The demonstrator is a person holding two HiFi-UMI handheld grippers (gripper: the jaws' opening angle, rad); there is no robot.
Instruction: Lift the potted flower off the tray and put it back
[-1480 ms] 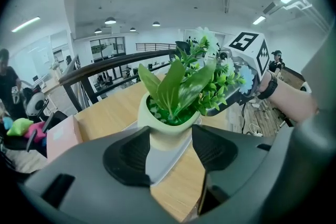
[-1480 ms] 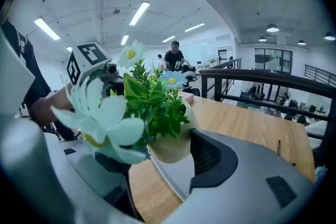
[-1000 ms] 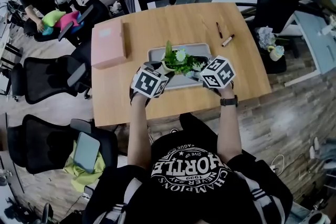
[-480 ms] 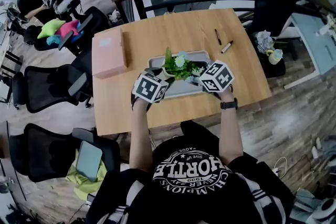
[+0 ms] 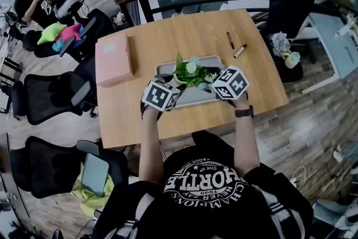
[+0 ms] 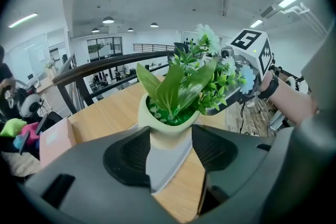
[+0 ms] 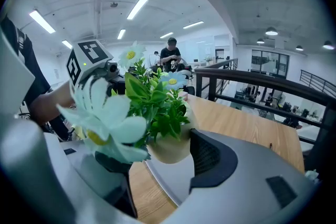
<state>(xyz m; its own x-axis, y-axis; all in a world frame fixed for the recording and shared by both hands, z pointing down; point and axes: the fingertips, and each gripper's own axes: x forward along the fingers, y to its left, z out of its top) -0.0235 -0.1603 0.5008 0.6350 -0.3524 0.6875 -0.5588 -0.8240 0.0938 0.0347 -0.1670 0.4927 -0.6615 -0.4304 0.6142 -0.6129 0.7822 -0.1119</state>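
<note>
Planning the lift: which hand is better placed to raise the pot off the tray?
Probably left: the pot sits squarely between the left tongs; a flower hides one side of the right tongs.

1. The left forearm (image 5: 148,143) and the right forearm (image 5: 245,143) reach forward side by side, with the elbows bent close to the torso.
2. The left gripper (image 6: 169,141) tilts downward. Its jaws stand wide, with both pads (image 6: 131,157) pressed to the sides of the potted flower (image 6: 176,94) between them.
3. The right gripper (image 7: 157,157) tilts down too and faces the left gripper across the plant. One pad (image 7: 210,157) lies against the pot, and petals partly hide the other.
</note>
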